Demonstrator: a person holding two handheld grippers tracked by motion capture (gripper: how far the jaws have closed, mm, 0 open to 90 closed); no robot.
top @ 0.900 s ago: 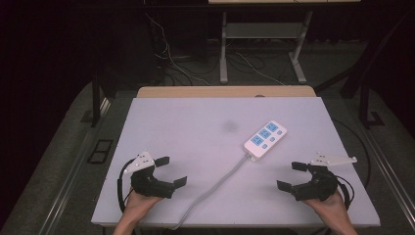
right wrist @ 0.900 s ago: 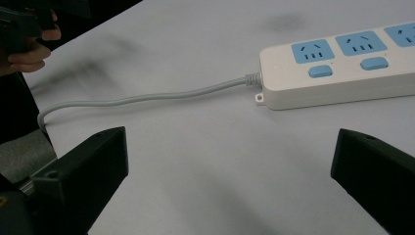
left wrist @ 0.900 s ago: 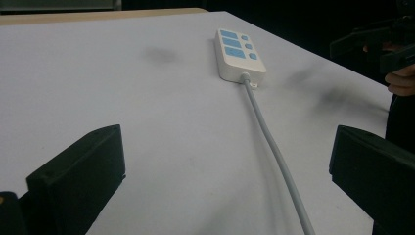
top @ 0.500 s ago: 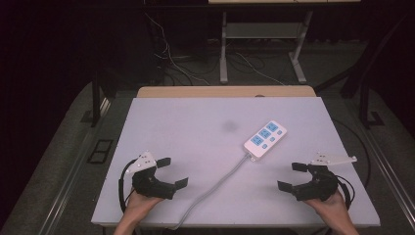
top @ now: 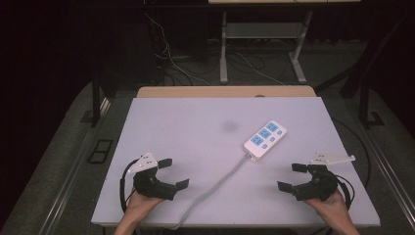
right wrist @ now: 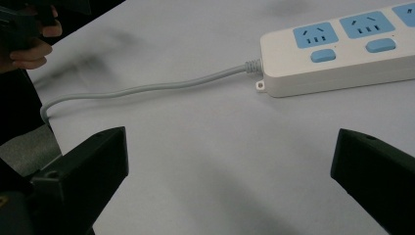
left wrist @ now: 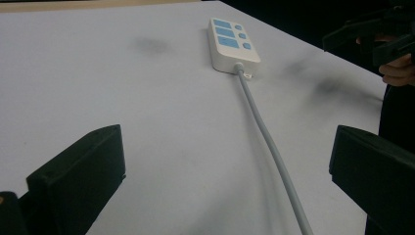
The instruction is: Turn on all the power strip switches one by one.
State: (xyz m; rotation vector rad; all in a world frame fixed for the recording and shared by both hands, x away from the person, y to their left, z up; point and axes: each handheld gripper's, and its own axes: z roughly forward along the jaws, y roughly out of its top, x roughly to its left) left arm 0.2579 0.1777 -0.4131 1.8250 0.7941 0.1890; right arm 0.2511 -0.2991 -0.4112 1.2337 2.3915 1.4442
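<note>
From above, a white power strip (top: 265, 139) lies right of the tabletop's (top: 195, 127) centre, its grey cable (top: 220, 181) running off the near edge. Left gripper (top: 169, 172) and right gripper (top: 292, 177) sit by the near corners, both wide open, empty. Left gripper view: strip (left wrist: 233, 39) far ahead. Right gripper view: strip (right wrist: 342, 49) close, cable (right wrist: 147, 88) crossing.

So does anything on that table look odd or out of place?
Mostly no. The power strip lies at an angle to the table edges, and its cord trails off the near edge, plugged into nothing in sight. Dark smudges mark the tabletop. Both grippers, left and right, rest open, holding nothing.
</note>
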